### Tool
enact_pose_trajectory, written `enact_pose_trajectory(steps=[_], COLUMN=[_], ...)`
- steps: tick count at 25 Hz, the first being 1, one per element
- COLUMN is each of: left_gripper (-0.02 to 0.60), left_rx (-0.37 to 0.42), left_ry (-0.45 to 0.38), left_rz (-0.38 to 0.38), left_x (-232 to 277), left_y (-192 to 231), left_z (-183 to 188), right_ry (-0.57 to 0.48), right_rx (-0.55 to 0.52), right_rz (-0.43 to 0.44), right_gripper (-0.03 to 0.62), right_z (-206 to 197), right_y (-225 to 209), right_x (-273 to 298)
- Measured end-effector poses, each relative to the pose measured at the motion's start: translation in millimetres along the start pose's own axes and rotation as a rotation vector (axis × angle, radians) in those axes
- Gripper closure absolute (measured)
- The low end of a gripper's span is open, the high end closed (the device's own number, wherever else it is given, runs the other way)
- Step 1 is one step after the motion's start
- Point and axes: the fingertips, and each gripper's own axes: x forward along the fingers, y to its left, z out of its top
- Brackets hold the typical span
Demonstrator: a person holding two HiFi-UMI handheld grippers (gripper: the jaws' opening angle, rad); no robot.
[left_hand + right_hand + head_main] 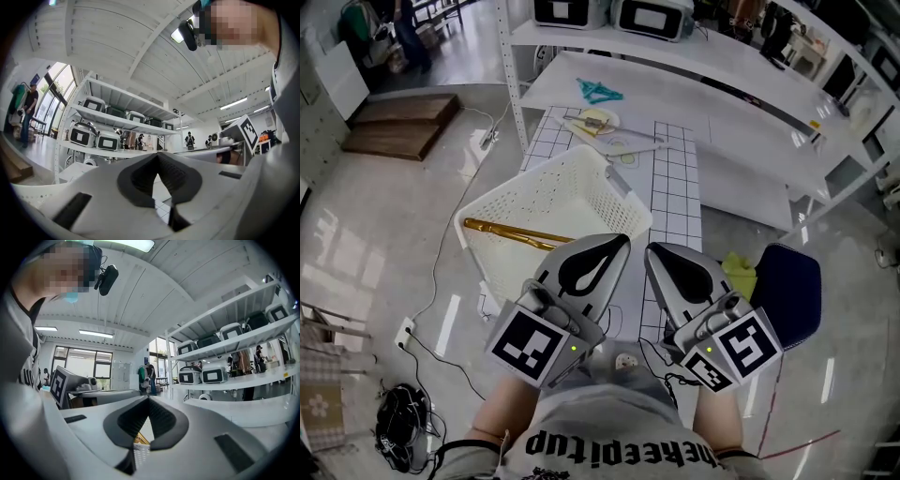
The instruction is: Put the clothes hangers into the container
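Looking down through the head view, I see both tools held close in front of the person's body, side by side and well back from the work. The left hand-held gripper [622,244] is closed with nothing in it; its own view shows the dark pads [140,176] meeting at the tips [157,154] over bare air. The right hand-held gripper [652,251] is closed and empty too, its tips pressed together [148,398].

Just beyond the left tool sits the white basket [546,187], a perforated container set at the left edge of the gridded mat [675,187]. I cannot tell whether it rests on the mat or beside it. One golden hanger [508,231] lies inside it, slanting across the near-left part of its floor. Through the small gap under the right tool's pads I catch a sliver of that basket [139,453] and the hanger [139,438].

Farther out on the white counter [722,122] a teal hanger [599,91] lies flat, and nearer, at the top of the mat, a pale hanger [592,120]. Both are well apart from the basket. A dark blue chair [789,291] stands right of the right tool.
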Motion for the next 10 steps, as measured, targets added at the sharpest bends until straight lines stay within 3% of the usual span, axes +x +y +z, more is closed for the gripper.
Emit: enact_pose_trajectory(steps=[10], left_gripper=[0.561], left_rx=[-0.001], left_ry=[-0.008], left_rz=[-0.004], left_x=[10.6], left_y=[-10.5], left_z=[-0.3], right_ry=[-0.003], right_rx=[-0.009], right_rz=[-0.007], right_gripper=[0.582], right_z=[2.9], right_y=[-9.9], right_x=[-10.8])
